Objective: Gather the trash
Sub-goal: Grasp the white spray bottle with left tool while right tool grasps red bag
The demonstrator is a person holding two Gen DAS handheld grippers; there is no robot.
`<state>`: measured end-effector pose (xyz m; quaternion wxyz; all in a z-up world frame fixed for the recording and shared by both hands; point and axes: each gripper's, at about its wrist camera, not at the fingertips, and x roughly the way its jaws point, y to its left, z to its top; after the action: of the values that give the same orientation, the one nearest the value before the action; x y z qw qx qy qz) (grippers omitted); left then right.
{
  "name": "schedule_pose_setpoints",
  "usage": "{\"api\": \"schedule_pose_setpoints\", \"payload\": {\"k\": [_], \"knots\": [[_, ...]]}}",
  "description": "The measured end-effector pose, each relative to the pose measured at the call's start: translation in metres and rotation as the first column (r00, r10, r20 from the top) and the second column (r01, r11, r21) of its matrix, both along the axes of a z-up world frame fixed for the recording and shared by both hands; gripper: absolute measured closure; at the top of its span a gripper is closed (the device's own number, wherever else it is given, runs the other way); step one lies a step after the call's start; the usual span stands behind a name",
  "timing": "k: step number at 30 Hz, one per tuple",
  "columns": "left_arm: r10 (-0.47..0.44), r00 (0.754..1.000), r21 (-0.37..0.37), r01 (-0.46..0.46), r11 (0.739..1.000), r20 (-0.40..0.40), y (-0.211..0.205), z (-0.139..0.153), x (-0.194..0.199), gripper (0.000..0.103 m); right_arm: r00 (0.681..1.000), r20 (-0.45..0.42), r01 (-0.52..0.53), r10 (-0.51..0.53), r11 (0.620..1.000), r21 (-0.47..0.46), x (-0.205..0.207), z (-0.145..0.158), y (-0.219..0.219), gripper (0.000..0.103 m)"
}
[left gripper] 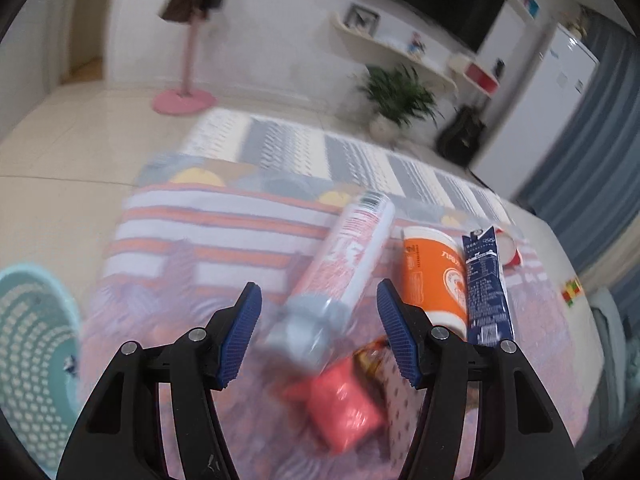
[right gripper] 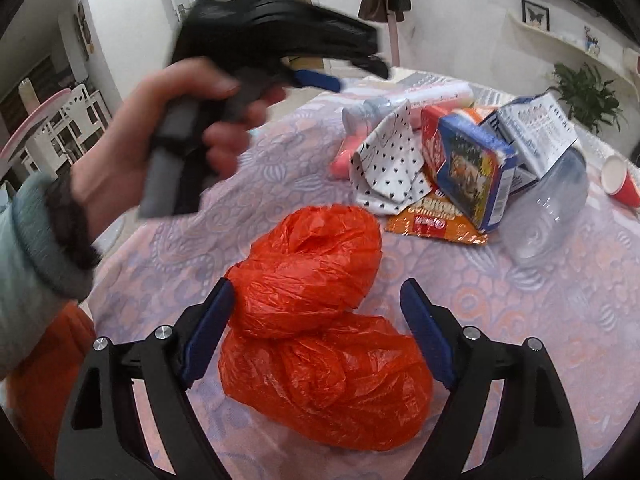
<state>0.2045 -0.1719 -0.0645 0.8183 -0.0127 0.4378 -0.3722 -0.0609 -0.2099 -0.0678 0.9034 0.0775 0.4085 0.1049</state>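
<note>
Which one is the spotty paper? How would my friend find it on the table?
Look at the table with the lilac patterned cloth, then at the trash pile at its far side. The spotty paper leans at the pile's left front, beside the blue snack box. It is the only white folded sheet with small black dots; everything near it is coloured or clear.

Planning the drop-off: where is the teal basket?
Left wrist view only: the teal perforated plastic basket sits at the far left edge, beside the patterned tablecloth.

black plastic left gripper (left gripper: 319, 330) and right gripper (right gripper: 316, 330), ribbed blue pads (left gripper: 240, 340), silver screws; bare hand (right gripper: 152, 152), pale green sleeve (right gripper: 28, 240) at nine o'clock.
</note>
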Motion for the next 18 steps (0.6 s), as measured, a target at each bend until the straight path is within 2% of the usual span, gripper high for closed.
{"api": "schedule_pose_setpoints", "payload": {"k": [2, 6, 9, 13, 18], "knots": [[-0.039, 0.999, 0.008, 0.040, 0.999, -0.031, -0.013, -0.008, 0.011, 0.044, 1.000, -0.012, -0.012, 0.013, 1.000, 0.015, 0.001, -0.002, 0.000, 0.023], [-0.088, 0.994, 0.051, 0.092, 0.994, -0.067, -0.037, -0.025, 0.025, 0.044, 0.999, -0.023, -0.042, 0.043, 0.999, 0.031, 0.001, -0.003, 0.002, 0.035], [-0.095, 0.993, 0.064, 0.099, 0.993, -0.068, -0.046, -0.032, 0.028, 0.046, 0.997, -0.022, -0.070, 0.071, 0.997, 0.028, 0.001, -0.003, 0.008, 0.044], [-0.090, 0.994, 0.063, 0.094, 0.994, -0.067, -0.049, -0.034, 0.027, 0.046, 0.996, -0.019, -0.089, 0.089, 0.996, 0.018, 0.002, -0.001, 0.014, 0.049], [-0.074, 0.995, 0.062, 0.078, 0.995, -0.061, -0.045, -0.032, 0.026, 0.052, 0.995, -0.017, -0.103, 0.103, 0.994, 0.025, 0.004, 0.000, 0.016, 0.059]]}}
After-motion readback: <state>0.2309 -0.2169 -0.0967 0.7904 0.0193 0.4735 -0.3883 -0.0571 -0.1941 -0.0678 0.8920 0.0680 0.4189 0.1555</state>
